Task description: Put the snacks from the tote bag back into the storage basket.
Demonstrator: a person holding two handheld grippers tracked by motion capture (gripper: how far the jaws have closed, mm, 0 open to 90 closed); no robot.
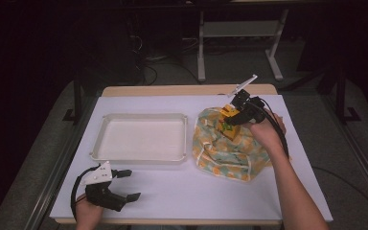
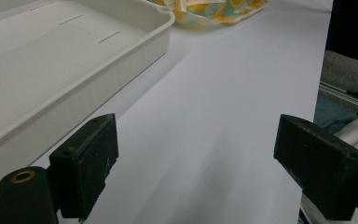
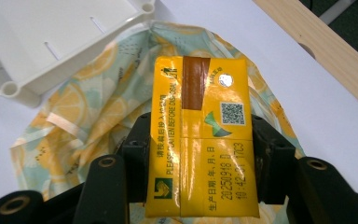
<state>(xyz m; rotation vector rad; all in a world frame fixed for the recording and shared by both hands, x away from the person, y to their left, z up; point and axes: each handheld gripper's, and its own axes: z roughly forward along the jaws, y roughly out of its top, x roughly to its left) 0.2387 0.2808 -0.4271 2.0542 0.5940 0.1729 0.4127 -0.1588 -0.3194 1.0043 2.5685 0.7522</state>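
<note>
A yellow drink carton point(image 3: 205, 135) with printed text, a QR code and a brown strip is clamped between the jaws of my right gripper point(image 3: 200, 158). In the high view my right gripper point(image 1: 234, 120) holds the carton point(image 1: 228, 123) just above a lemon-print cloth bag point(image 1: 225, 151) at the table's right. The cloth bag point(image 3: 93, 107) lies under the carton. My left gripper point(image 1: 127, 184) rests open near the front left edge, nothing between its fingers point(image 2: 88, 163). A white tray point(image 1: 141, 136) sits empty left of the bag.
The tray's rim point(image 2: 121, 60) runs close along the left gripper's left side, and a corner of the tray point(image 3: 74, 42) lies beside the bag. White sheet point(image 1: 196, 187) covers the table; a wooden strip point(image 1: 187, 90) shows at the far edge.
</note>
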